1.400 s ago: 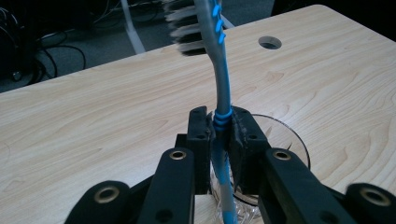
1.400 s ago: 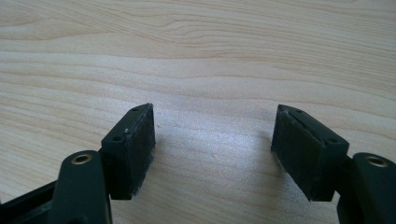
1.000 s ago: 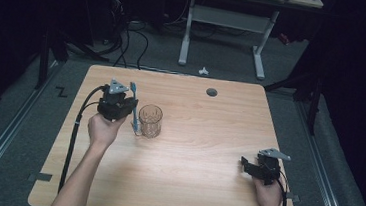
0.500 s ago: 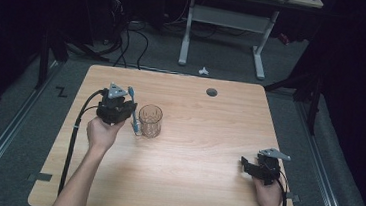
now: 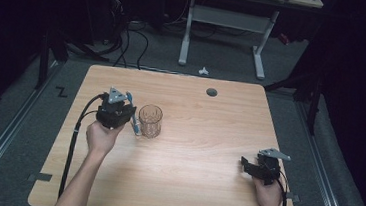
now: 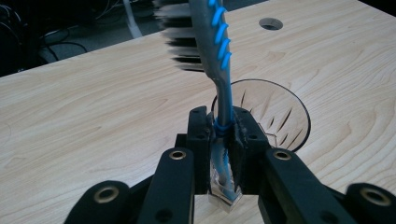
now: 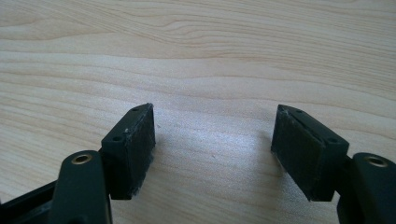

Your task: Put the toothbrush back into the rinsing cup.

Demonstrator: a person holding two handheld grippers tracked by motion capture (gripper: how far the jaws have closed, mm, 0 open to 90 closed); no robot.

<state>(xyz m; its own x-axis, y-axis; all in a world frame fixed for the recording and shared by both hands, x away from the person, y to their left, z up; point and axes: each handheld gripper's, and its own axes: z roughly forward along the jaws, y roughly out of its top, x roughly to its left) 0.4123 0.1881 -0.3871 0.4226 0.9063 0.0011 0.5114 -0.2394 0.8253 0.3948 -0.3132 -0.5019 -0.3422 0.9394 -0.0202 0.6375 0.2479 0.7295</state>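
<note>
Each black hand-held gripper [image 5: 128,120] has brass-ringed screw holes, a grey three-cornered top plate and a trailing black cable.

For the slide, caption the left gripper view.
Left gripper shut on a toothbrush, bristles up, before a glass.

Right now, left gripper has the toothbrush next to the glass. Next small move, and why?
Probably carry the toothbrush over the glass rim, then lower it. The left gripper clamps its handle, the glass stands open just beside, and the right gripper rests open, apart.
</note>
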